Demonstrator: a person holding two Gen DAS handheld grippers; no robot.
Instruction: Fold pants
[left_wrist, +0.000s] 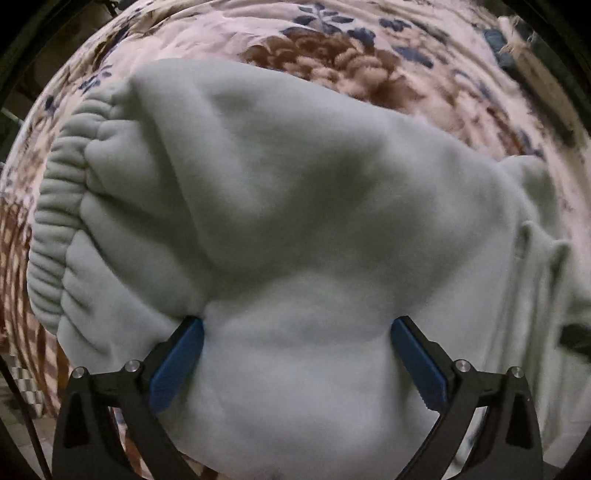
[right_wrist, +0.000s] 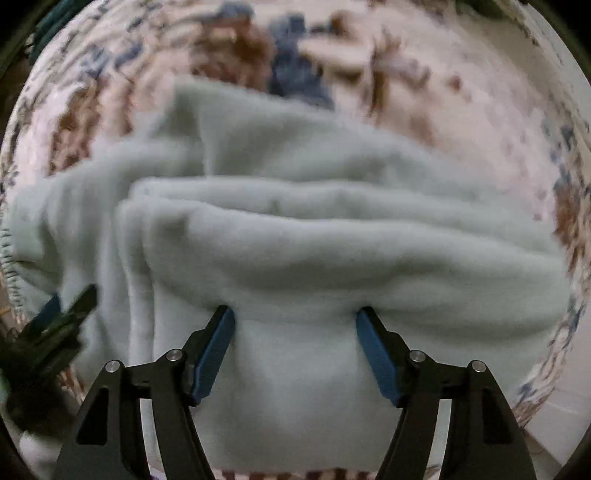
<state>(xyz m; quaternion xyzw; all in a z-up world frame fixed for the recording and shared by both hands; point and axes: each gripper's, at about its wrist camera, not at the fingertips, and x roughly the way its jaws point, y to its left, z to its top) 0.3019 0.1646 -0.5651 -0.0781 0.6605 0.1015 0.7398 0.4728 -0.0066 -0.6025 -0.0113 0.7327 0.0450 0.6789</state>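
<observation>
- The pants (left_wrist: 295, 221), pale grey-green fleece, are seen spread on a flowered blanket (left_wrist: 351, 48), bunched into thick layers rather than laid flat.
- In the left wrist view the ribbed waistband (left_wrist: 55, 221) is found at the left edge, with the body of the garment running off to the right.
- The left gripper (left_wrist: 297, 325) is held wide open, pointing down over the cloth; fabric lies between its blue pads (left_wrist: 181, 365), but nothing is pinched.
- The right gripper (right_wrist: 295, 314) is also held apart, somewhat less wide, over a stack of rolled folds (right_wrist: 314, 206); no cloth is clamped by it.
- In the right wrist view the left gripper is glimpsed, blurred, at the lower left edge.
- The fold is judged partly made: layers are stacked, but their edges are not lined up.
- A lumpy result is risked if the next fold is made over the ridges, since the thick fleece would spring back.
- Only the top layer may be caught if the jaws are closed shallowly, so the stack could be pulled apart.
- The blanket could be pinched along with the cloth if the pads are pushed too deep into the soft bedding.
- The waistband may be dragged askew if one side is lifted ahead of the other.
</observation>
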